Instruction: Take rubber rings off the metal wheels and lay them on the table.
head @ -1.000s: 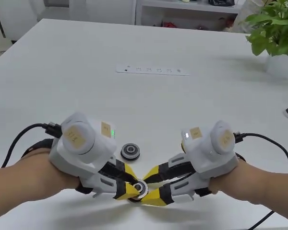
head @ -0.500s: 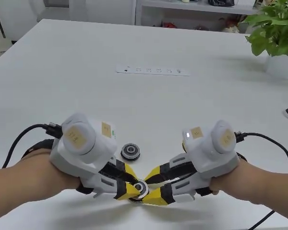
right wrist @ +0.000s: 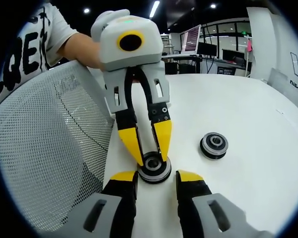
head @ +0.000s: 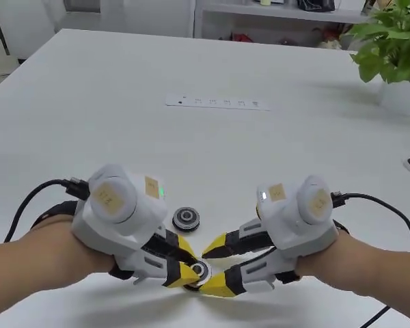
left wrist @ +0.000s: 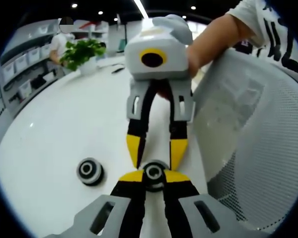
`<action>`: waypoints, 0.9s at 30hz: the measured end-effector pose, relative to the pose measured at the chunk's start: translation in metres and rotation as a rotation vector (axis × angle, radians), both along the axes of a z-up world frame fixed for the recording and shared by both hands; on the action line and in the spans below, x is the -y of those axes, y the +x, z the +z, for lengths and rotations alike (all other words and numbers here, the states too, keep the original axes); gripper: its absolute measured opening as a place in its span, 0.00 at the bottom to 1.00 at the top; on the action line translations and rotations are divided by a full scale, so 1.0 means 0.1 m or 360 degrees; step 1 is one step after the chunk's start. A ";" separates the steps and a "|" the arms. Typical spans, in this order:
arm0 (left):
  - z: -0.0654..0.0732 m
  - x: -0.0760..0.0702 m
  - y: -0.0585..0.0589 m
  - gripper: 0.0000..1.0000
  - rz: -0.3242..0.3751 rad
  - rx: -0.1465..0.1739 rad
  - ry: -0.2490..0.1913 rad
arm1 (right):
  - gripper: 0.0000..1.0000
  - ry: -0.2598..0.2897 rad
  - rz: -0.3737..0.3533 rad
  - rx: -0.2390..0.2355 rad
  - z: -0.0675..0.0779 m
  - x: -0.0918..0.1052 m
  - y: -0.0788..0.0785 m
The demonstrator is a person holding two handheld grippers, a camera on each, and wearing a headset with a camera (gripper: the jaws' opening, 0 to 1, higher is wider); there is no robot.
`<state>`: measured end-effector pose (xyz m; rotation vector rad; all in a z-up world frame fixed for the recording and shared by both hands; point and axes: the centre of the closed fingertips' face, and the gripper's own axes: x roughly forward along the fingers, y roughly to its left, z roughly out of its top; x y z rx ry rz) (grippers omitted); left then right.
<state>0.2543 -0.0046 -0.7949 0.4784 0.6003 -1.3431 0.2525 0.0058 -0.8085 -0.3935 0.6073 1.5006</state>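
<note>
- Left gripper (left wrist: 154, 176) is clamped down – its yellow tips pinch the wheel (right wrist: 154, 169) from both sides, right at the near edge of the table (head: 260, 157).
- Right gripper (right wrist: 155, 179) faces it head-on, jaws spread, tips just short of that same wheel with a clear gap between them.
- The wheel sits flat on the table, metal hub up, with a dark band round its rim.
- In the head view the two grippers meet nose to nose over it, a hand behind each.
- Second wheel (head: 186, 217) lies flat just beyond them – apart from both grippers.
- Farther out, a power strip (head: 217, 102) lies mid-table and a plant (head: 389, 41) stands at the far right corner.
- A mesh chair (right wrist: 44, 139) sits just off the table edge.
</note>
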 end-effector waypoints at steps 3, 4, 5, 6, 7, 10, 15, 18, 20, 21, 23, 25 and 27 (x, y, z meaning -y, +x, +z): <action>0.00 0.00 0.00 0.13 0.0001 0.0000 -0.0004 | 0.23 -0.0002 -0.0004 0.0000 0.00 0.00 -0.01; 0.00 0.00 0.00 0.13 0.0002 -0.0001 -0.0005 | 0.23 0.0000 -0.0009 -0.0011 0.00 0.01 0.00; 0.00 0.00 0.00 0.13 0.0003 -0.0001 -0.0005 | 0.23 0.0000 -0.0014 -0.0019 -0.01 0.01 0.00; 0.00 0.00 0.00 0.13 0.0003 -0.0001 -0.0006 | 0.23 0.0001 -0.0019 -0.0028 -0.01 0.01 0.00; 0.00 0.00 0.00 0.13 0.0003 -0.0001 -0.0006 | 0.23 -0.0003 -0.0022 -0.0036 -0.01 0.02 0.00; 0.00 0.00 0.00 0.13 0.0004 -0.0002 -0.0008 | 0.20 -0.0018 -0.0029 -0.0050 -0.03 0.06 0.01; 0.01 0.00 0.00 0.13 0.0006 -0.0002 -0.0011 | 0.19 -0.0024 -0.0039 -0.0068 -0.02 0.07 0.01; 0.01 0.00 0.00 0.13 0.0007 -0.0003 -0.0012 | 0.18 -0.0025 -0.0046 -0.0085 -0.02 0.07 0.01; 0.01 0.00 0.01 0.13 0.0007 -0.0003 -0.0013 | 0.17 -0.0028 -0.0048 -0.0091 -0.03 0.08 0.01; 0.01 0.00 0.01 0.13 0.0008 -0.0003 -0.0013 | 0.16 -0.0030 -0.0048 -0.0091 -0.03 0.09 0.01; 0.01 0.00 0.01 0.13 0.0010 -0.0002 -0.0014 | 0.15 -0.0032 -0.0047 -0.0088 -0.03 0.09 0.01; 0.01 0.00 0.01 0.13 0.0011 -0.0002 -0.0014 | 0.14 -0.0035 -0.0047 -0.0087 -0.03 0.10 0.01; 0.01 0.00 0.01 0.13 0.0010 -0.0001 -0.0013 | 0.14 -0.0042 -0.0016 -0.0048 -0.02 0.10 0.00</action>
